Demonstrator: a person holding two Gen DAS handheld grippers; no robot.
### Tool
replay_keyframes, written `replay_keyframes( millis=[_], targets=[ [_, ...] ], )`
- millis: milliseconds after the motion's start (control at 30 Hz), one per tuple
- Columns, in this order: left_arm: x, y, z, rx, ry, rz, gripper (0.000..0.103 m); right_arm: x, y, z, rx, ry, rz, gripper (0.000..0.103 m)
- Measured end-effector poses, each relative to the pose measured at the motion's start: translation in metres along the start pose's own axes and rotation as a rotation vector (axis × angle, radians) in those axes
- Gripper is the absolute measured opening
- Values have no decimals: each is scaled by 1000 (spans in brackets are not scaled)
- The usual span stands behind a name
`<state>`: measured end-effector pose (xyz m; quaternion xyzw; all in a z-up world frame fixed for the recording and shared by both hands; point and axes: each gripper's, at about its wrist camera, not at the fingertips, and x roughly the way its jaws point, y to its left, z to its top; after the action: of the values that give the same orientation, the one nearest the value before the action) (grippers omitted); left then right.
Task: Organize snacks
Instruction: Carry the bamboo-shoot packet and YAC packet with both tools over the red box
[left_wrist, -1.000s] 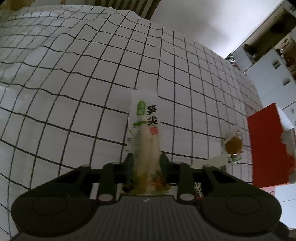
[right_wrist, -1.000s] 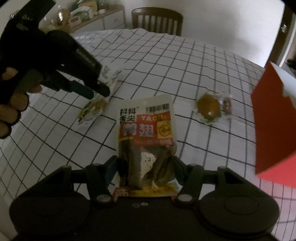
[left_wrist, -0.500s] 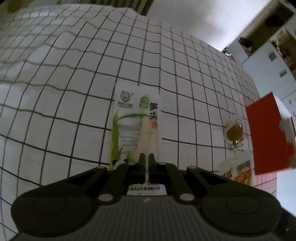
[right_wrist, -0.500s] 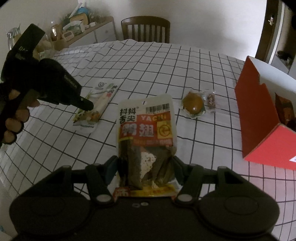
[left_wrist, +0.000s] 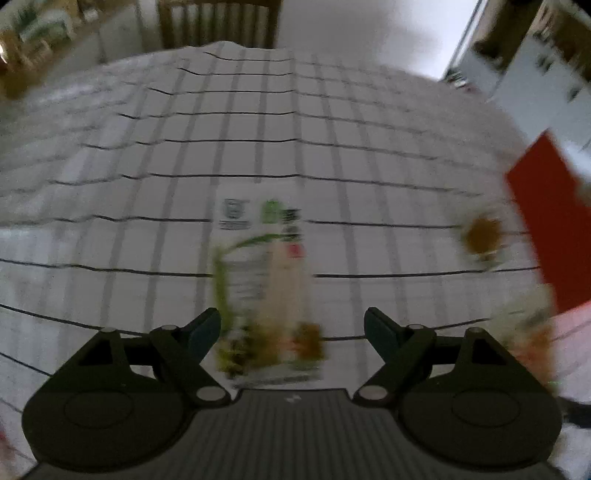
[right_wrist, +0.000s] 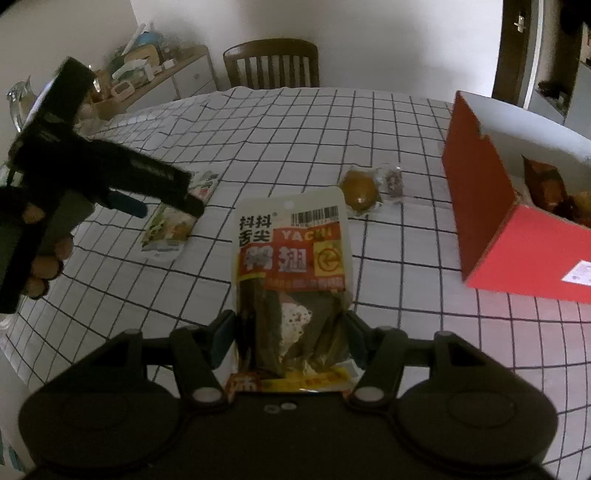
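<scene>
My left gripper (left_wrist: 291, 326) is open, jaws wide, just above the white-and-green bamboo shoot packet (left_wrist: 264, 273), which lies flat on the checked tablecloth; that view is blurred. The packet also shows in the right wrist view (right_wrist: 173, 227), under the left gripper (right_wrist: 168, 199). My right gripper (right_wrist: 290, 332) is shut on a red-and-white duck wing packet (right_wrist: 291, 280), held above the table. The red box (right_wrist: 517, 236) stands open at the right with snacks inside.
A brown egg-shaped snack (right_wrist: 360, 190) and a small wrapped snack (right_wrist: 393, 181) lie between the packets and the box. A wooden chair (right_wrist: 271, 64) stands at the table's far edge. A cluttered sideboard (right_wrist: 155, 74) is at the back left.
My left gripper let go of the bamboo shoot packet, which now lies flat on the cloth, and its jaws opened wide. The right gripper rose with the duck wing packet.
</scene>
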<state>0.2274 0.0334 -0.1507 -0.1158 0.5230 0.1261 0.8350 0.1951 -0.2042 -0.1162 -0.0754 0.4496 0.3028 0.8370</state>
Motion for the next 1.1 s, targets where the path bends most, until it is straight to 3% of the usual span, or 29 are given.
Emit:
replay_keyframes(
  millis=[200,500,600,667,900,1000,1033,1100],
  targets=[
    [25,8,-1,-84,62,86,85,-7,-11,-6,20,-4,-6,61],
    [32,13,0,-113,58,121,86,-14,-23,-14,39,-6,-8,61],
    [34,12,0,-107,46,121,82,-17,-26,-15,43,-13,-10,61],
    [27,7,-3,-94,33,117,67,-19,-27,-15,45,-16,-12,61],
    [17,23,-1,-149,33,44,52,-26,-36,-15,45,-31,-12,61],
    [9,28,-2,-173,15,-27,24,-32,-42,-16,46,-41,-9,61],
    [9,27,-2,-184,13,-50,19,-34,-44,-16,47,-43,-7,61],
    [9,28,-1,-220,23,-49,19,-38,-48,-16,44,-47,-6,61]
  ],
)
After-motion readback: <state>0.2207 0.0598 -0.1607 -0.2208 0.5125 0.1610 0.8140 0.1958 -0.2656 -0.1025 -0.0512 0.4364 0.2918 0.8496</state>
